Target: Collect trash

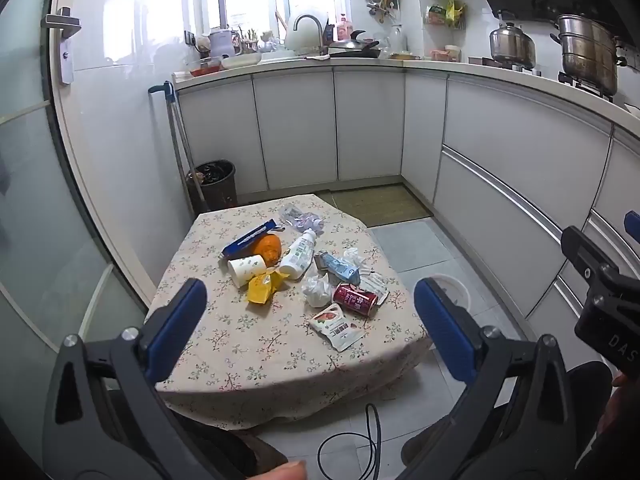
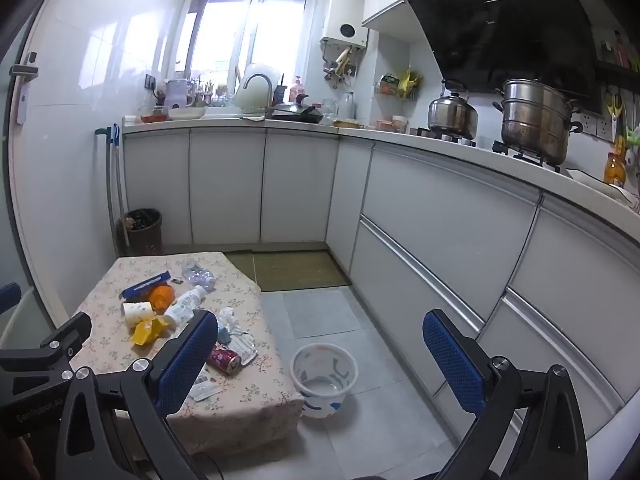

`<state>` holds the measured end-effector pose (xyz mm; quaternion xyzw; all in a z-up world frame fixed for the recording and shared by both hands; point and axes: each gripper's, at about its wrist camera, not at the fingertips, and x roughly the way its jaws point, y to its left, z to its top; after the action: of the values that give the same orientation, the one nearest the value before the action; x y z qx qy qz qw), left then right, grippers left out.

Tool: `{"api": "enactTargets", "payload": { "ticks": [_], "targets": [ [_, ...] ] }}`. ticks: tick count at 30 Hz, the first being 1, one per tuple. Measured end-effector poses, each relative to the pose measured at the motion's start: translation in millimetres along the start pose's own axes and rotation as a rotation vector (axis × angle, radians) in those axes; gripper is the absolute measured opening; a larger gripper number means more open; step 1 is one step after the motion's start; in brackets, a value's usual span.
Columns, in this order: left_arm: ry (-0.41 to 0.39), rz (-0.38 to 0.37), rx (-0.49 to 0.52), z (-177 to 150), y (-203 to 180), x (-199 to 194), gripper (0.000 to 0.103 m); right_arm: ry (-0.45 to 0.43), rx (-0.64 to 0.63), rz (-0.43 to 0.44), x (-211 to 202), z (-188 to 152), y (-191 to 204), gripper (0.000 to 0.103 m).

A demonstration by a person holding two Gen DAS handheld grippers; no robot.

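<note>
Trash lies on a low table with a floral cloth (image 1: 240,344): a red can (image 1: 355,299), a white snack packet (image 1: 337,327), crumpled tissue (image 1: 318,290), a white bottle (image 1: 298,254), a paper cup (image 1: 247,269), a yellow wrapper (image 1: 264,287), an orange bag (image 1: 269,249), a blue box (image 1: 250,238) and a clear bottle (image 1: 298,216). A white patterned bin (image 2: 323,378) stands on the floor right of the table. My left gripper (image 1: 310,312) is open and empty above the table's near side. My right gripper (image 2: 320,344) is open and empty above the bin.
A dark trash bin (image 1: 216,184) stands in the far left corner by a mop handle (image 1: 180,148). White cabinets (image 2: 440,216) run along the back and right. A mat (image 2: 296,270) lies on the tiled floor. A black cable (image 1: 360,448) lies near me.
</note>
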<state>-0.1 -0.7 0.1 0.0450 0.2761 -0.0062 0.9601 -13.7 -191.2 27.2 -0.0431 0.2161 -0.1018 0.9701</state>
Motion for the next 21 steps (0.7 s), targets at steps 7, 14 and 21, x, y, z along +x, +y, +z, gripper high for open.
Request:
{"api": "enactTargets", "payload": {
  "ticks": [7,14,21],
  "targets": [
    [-0.001,0.005,-0.011,-1,-1,0,0.103,0.01,0.01,0.006,2,0,0,0.103],
    [0.001,-0.003,-0.011,0,-8,1,0.103,0.028,0.015,0.001,12,-1,3,0.103],
    [0.009,-0.013,-0.025,2,-4,3,0.103,0.028,0.036,0.009,13,-4,-2,0.103]
  ]
}}
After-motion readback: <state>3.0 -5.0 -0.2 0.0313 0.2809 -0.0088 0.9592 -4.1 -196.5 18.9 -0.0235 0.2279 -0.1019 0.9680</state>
